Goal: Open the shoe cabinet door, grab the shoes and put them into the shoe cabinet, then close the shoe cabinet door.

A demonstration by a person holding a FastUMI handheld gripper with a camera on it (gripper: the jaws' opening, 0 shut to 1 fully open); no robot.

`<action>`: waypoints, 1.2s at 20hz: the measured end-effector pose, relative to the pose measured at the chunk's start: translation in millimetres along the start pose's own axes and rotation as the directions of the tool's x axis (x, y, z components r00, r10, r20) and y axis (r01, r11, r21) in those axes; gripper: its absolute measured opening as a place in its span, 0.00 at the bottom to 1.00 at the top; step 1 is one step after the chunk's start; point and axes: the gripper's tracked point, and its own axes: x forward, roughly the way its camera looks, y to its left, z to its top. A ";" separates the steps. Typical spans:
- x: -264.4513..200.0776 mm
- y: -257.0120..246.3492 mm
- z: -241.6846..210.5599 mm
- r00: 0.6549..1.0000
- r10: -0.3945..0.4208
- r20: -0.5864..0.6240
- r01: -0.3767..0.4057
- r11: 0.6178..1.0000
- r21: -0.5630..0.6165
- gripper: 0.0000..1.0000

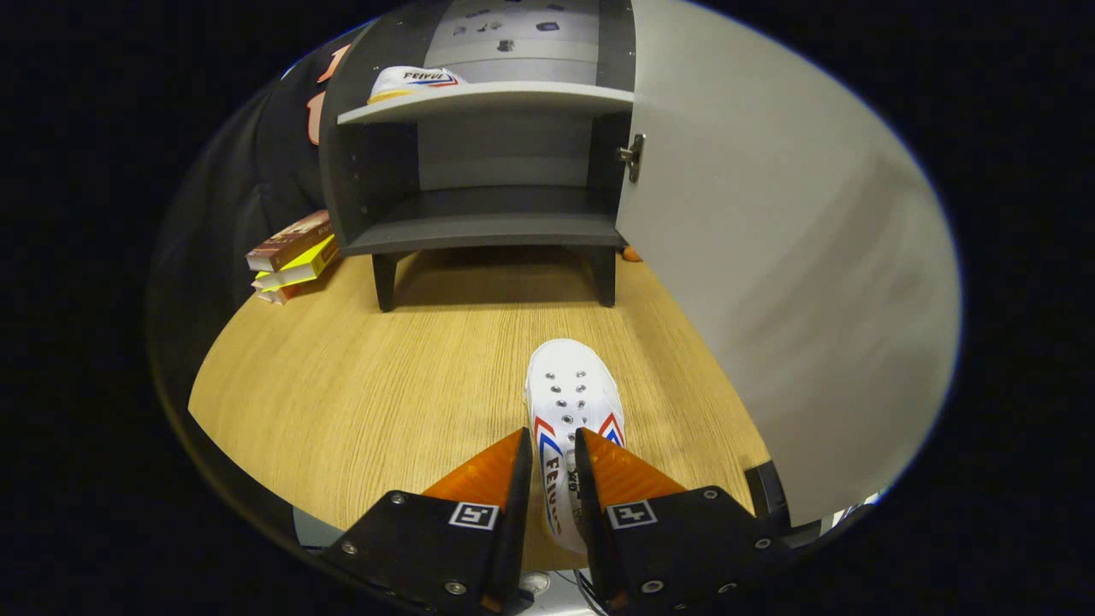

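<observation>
Wood-grain tabletop [359, 376] carried everything in the gripper view: a dark grey shoe cabinet [479, 231] stood at its far side on short legs, and a small stack of books [291, 257] lay just to the cabinet's left against the black booth wall. Its pale door [770, 282] was swung wide open on the right, with a metal hinge [633, 156] showing at the edge. One white shoe [413, 83] already sat on the upper shelf [496, 98]; the lower shelf [488, 229] looked bare.

A second white sneaker [571, 393] lay on the tabletop well in front of the cabinet, toe pointing toward it, eyelets up, with coloured stripes along its sides. The hand-held gripper [553, 458] was nearly closed around the rear part of that sneaker, one finger on either side of the collar wall. Both fingers appeared to press on it, though contact on the right finger was hard to confirm.

As a judgement, the shoe should be light and its canvas upper soft, so the wall will fold under the squeeze and the toe may droop or swing when lifted. The stiffer heel and the rubber sole edge would give a surer hold than the loose canvas. A firm pinch low on the collar, near the heel, seems wisest before carrying it to the lower shelf.
</observation>
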 end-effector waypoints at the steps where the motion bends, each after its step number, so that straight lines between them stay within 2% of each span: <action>1: 7.0 0.6 -6.5 1.000 0.005 -0.019 -0.005 1.000 -0.002 0.32; 8: 35.5 0.9 -38.3 0.992 -0.002 -0.124 -0.004 0.999 -0.048 0.32; 11: 41.4 2.6 -38.0 0.992 0.004 -0.125 -0.012 0.998 -0.059 0.32; 13: 40.2 7.1 -38.0 0.991 0.022 -0.135 -0.030 0.998 -0.056 0.19; 14: 38.8 7.4 -34.1 0.991 0.014 -0.130 -0.021 0.998 -0.054 0.07; 16: 32.3 10.2 -22.1 0.994 0.004 -0.108 -0.010 0.999 -0.049 0.00; 18: 21.3 13.5 -6.5 0.995 0.026 -0.097 -0.028 0.999 -0.022 0.00; 24: -39.4 15.2 58.0 0.999 0.040 0.009 -0.039 0.998 -0.051 0.00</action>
